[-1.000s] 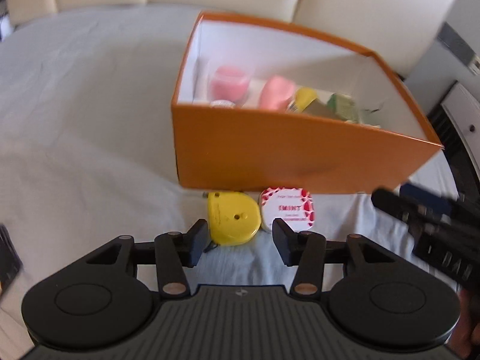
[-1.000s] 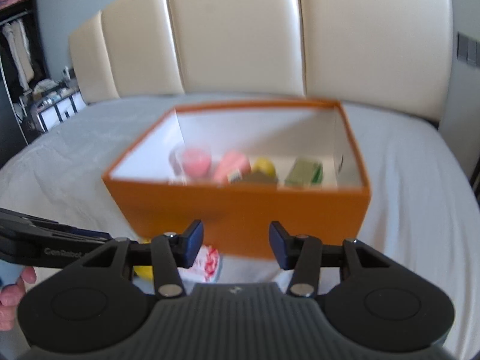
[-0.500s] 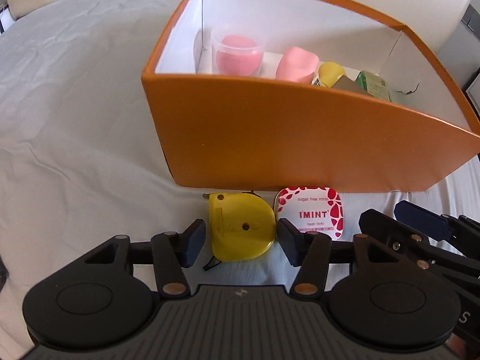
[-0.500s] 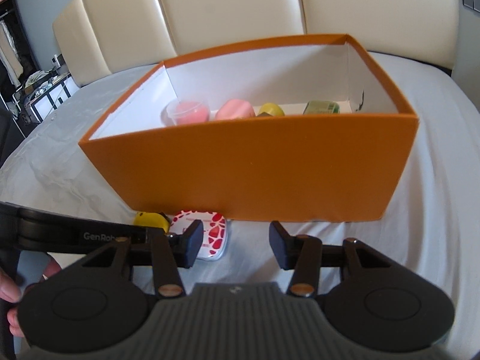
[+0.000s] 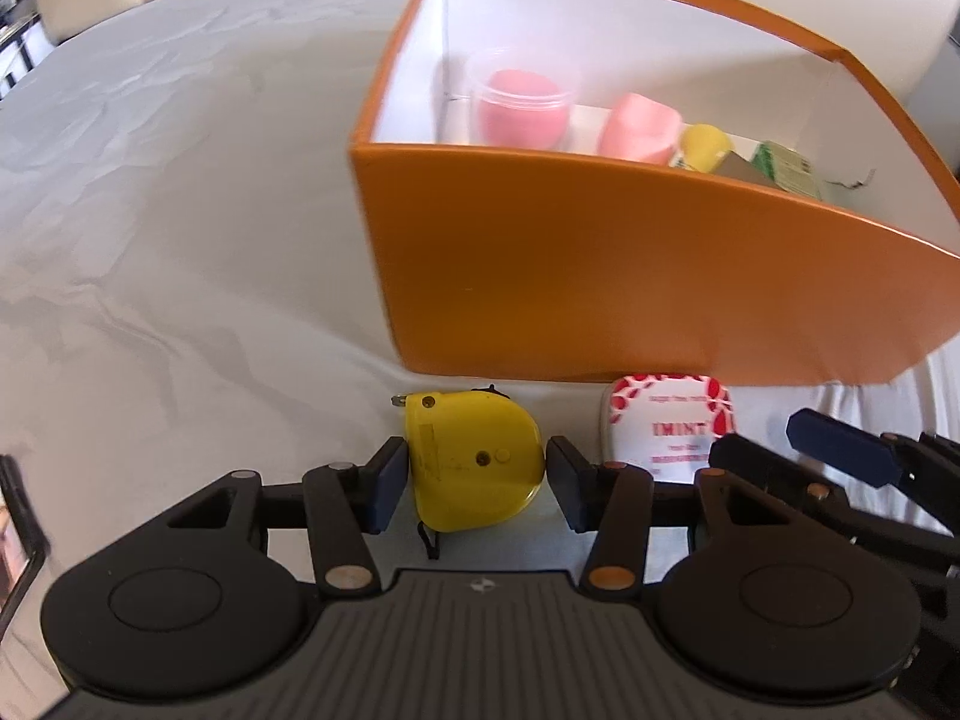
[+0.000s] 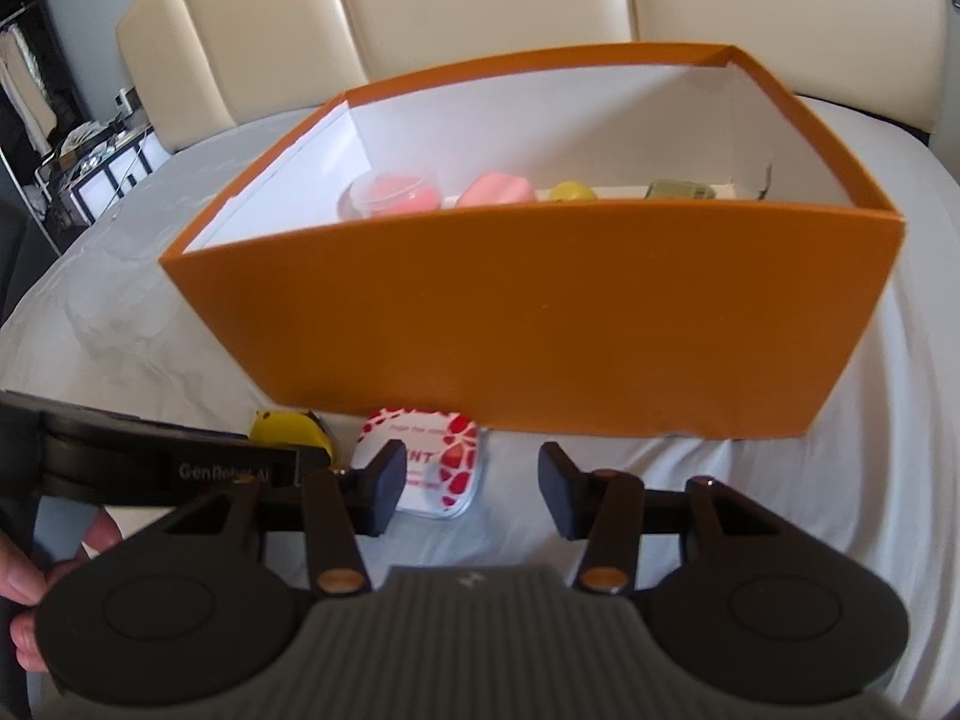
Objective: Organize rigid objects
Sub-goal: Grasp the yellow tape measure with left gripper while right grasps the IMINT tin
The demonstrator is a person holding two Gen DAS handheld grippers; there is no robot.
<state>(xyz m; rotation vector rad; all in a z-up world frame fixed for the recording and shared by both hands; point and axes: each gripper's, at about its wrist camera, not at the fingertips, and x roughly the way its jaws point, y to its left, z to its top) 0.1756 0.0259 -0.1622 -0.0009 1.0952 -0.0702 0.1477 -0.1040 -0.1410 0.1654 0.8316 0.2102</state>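
Note:
A yellow tape measure (image 5: 474,462) lies on the grey bed sheet in front of an orange box (image 5: 600,276). My left gripper (image 5: 475,483) straddles it. Its jaws are closing, and the pads touch the tape measure's two sides. Just to the right lies a red-and-white mint tin (image 5: 666,420). In the right wrist view the tin (image 6: 432,468) lies just ahead of my right gripper (image 6: 471,489), by its left fingertip. That gripper is open with only sheet between its fingers. The tape measure (image 6: 288,425) peeks out behind the left gripper's body.
The orange box (image 6: 540,324) holds a clear jar with pink contents (image 5: 519,108), a pink object (image 5: 639,129), a yellow object (image 5: 705,147) and a green packet (image 5: 786,171). A cream padded headboard (image 6: 480,0) stands behind. A hand (image 6: 24,570) shows at lower left.
Both grippers have come down and closer to the box front. The left gripper has moved over the tape measure, which now sits between its fingers.

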